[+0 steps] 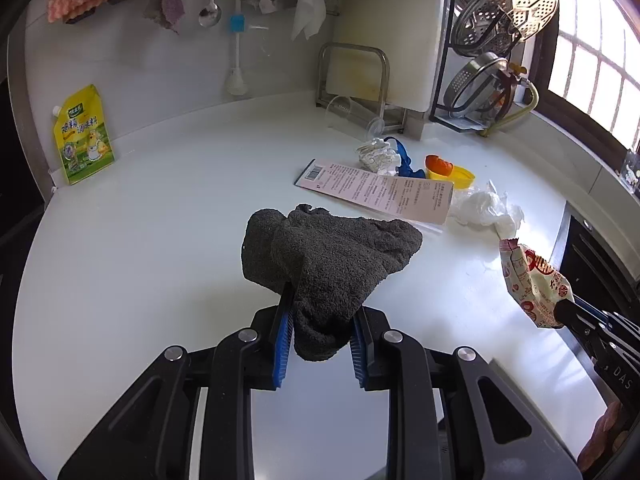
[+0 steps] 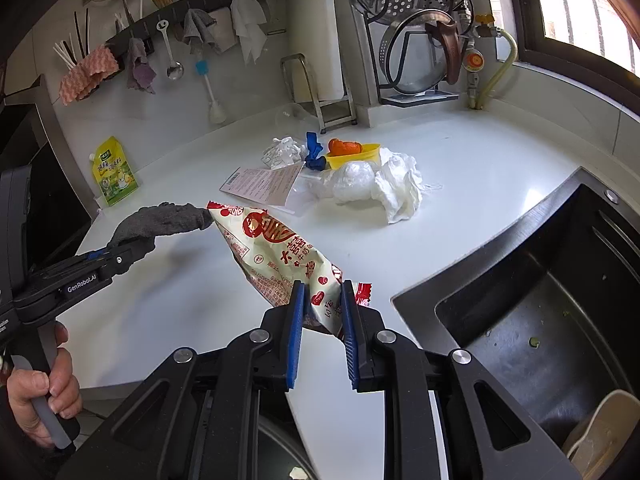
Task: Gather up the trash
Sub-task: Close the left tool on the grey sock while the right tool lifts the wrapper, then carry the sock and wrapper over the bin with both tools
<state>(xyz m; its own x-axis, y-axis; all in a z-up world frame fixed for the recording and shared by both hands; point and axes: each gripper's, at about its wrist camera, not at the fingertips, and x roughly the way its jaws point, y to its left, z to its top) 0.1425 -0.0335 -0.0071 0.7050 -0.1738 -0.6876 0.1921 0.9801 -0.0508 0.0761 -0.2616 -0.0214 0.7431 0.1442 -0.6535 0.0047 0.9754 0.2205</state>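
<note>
A dark grey fuzzy cloth [image 1: 332,256] hangs lifted above the white counter [image 1: 160,220], with my left gripper [image 1: 322,304] shut on its lower end. The right wrist view shows that same cloth [image 2: 160,220] and left gripper [image 2: 120,254] at the left. My right gripper [image 2: 322,292] is shut on the end of a red and white snack bag [image 2: 276,252], held off the counter. The bag [image 1: 532,280] and right gripper [image 1: 568,312] also show at the right edge of the left wrist view. Behind lie a pink printed card [image 1: 376,190], crumpled white tissue [image 1: 488,208] and crumpled paper [image 1: 376,156].
A yellow dish holding something orange [image 1: 448,172] and a blue item [image 1: 406,160] sit among the litter. A yellow seasoning pouch [image 1: 82,136] leans on the back wall. A clear cup [image 1: 352,114] lies by the metal rack. A dark sink [image 2: 540,300] opens at the right.
</note>
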